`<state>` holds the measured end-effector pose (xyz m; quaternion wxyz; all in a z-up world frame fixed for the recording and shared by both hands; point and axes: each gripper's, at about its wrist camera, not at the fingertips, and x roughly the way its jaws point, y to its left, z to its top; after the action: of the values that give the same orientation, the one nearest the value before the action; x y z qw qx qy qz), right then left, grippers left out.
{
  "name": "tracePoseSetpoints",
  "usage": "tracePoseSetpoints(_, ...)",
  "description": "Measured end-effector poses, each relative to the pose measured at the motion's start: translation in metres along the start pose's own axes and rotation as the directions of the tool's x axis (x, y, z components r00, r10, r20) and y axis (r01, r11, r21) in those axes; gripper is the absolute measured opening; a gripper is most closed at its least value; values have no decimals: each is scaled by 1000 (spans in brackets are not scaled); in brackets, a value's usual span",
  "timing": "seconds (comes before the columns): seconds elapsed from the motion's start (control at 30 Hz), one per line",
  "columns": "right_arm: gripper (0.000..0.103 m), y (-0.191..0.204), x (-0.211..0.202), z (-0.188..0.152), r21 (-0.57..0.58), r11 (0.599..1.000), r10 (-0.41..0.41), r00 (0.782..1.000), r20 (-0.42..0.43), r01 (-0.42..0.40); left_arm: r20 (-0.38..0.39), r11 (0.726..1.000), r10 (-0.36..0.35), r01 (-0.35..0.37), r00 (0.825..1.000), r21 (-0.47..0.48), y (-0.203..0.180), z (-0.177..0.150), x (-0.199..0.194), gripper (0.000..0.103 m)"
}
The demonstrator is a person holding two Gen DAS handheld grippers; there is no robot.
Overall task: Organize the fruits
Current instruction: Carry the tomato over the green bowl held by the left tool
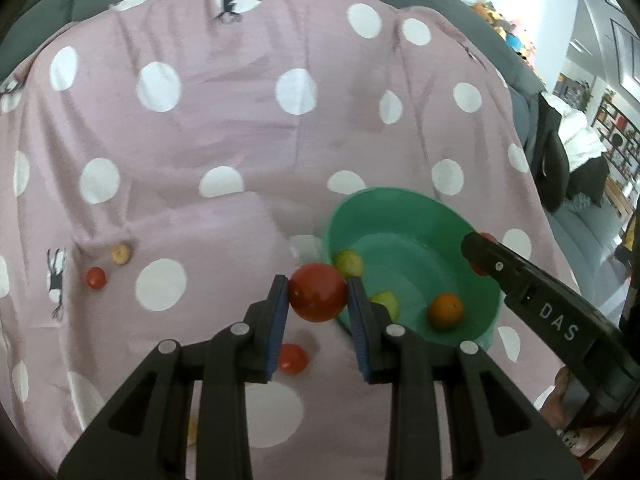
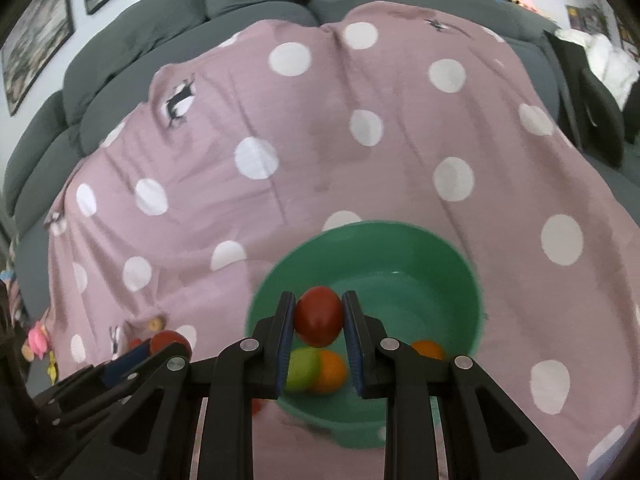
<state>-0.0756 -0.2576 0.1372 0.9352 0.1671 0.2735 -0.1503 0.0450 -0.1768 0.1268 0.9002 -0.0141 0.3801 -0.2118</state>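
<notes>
A green bowl (image 1: pixel 416 208) sits on the pink dotted blanket (image 1: pixel 240 128) and also shows in the right wrist view (image 2: pixel 360 240). My left gripper (image 1: pixel 318 300) is shut on a red fruit (image 1: pixel 318 292), just left of the bowl's rim. My right gripper (image 2: pixel 319 314) is shut on another red fruit (image 2: pixel 319 314) and holds it over the bowl. In the bowl lie green fruits (image 1: pixel 349 263) and an orange (image 1: pixel 445 311). The right gripper also shows in the left wrist view (image 1: pixel 482 254) over the bowl's right rim.
Loose on the blanket lie a small red fruit (image 1: pixel 96 278), a yellowish fruit (image 1: pixel 121 254) and a red fruit (image 1: pixel 293 359) under my left gripper. A grey sofa back (image 2: pixel 160 20) rises behind. Dark clothing (image 1: pixel 560 160) lies at the right.
</notes>
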Motion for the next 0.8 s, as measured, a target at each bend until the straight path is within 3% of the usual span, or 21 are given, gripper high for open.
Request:
tracePoseSetpoints(0.5, 26, -38, 13, -1, 89, 992, -85, 995, -50, 89, -76, 996, -81, 85, 994, 40, -34, 6, 41, 29)
tracePoseSetpoints(0.63, 26, -40, 20, -3, 81, 984, -151, 986, -70, 157, -104, 995, -77, 83, 992, 59, -40, 4, 53, 29)
tracePoseSetpoints(0.8, 26, -45, 27, -4, 85, 983, -157, 983, -100, 165, -113, 995, -72, 79, 991, 61, -43, 2, 60, 29)
